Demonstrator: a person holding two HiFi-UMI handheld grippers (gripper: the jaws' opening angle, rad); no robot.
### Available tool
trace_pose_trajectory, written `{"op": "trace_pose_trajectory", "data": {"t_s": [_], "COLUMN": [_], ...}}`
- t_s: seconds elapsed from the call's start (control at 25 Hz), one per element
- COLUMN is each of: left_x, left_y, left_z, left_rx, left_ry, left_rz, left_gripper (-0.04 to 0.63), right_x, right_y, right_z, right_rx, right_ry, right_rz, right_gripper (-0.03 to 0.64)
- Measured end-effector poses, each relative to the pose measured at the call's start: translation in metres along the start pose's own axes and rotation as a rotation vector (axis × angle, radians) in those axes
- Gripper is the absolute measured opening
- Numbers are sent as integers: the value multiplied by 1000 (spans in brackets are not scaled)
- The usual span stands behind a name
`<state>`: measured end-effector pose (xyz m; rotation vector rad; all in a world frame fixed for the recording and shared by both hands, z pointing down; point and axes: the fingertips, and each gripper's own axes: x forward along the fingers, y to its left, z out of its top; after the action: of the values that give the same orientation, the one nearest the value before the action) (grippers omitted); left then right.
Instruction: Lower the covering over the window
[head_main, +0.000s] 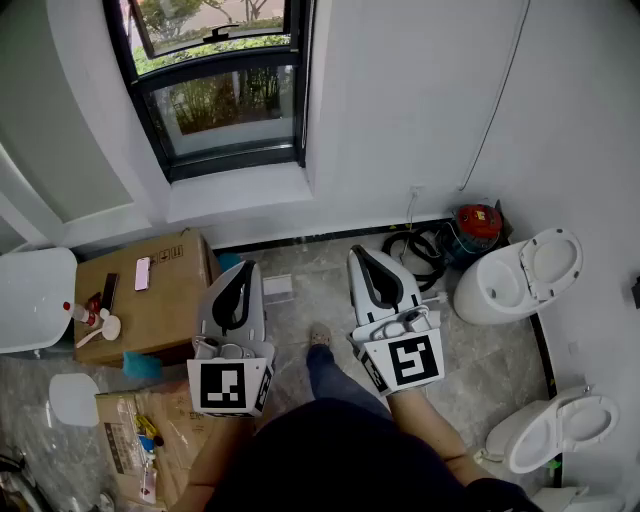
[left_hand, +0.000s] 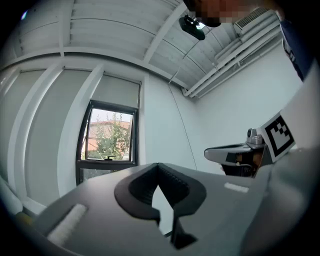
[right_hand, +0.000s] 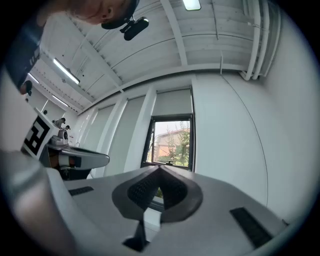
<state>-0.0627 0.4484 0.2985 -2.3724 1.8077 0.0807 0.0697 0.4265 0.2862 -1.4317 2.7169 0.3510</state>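
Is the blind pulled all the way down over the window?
No, the blind covers only the top part, and the window glass below it is bare, with trees showing through.

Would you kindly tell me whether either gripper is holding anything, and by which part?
Nothing is held: the left gripper and the right gripper are both shut on nothing, away from the pale roller blind.

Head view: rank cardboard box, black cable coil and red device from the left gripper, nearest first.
1. Cardboard box, just left of the left gripper.
2. Black cable coil, right, along the wall.
3. Red device, farther right beside it.
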Motion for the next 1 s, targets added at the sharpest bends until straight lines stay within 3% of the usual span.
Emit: {"op": "trace_pose_trajectory", "data": {"t_s": [0.24, 0.68, 1.0], "left_x": [72, 220, 281], "left_y": [14, 46, 69], "left_z": [-9, -21, -39], "left_rx": [-7, 0, -8], "left_ry": [8, -17, 8], "left_rz": [-18, 1, 51], "left_gripper": [6, 6, 6], "right_x": [59, 190, 255], "right_y": [-47, -139, -169], "right_z": [-16, -47, -66], "right_rx": [53, 85, 86], "right_ry": [-18, -33, -38], "right_rz": [-8, 65, 110], "right_gripper": [12, 12, 12]}}
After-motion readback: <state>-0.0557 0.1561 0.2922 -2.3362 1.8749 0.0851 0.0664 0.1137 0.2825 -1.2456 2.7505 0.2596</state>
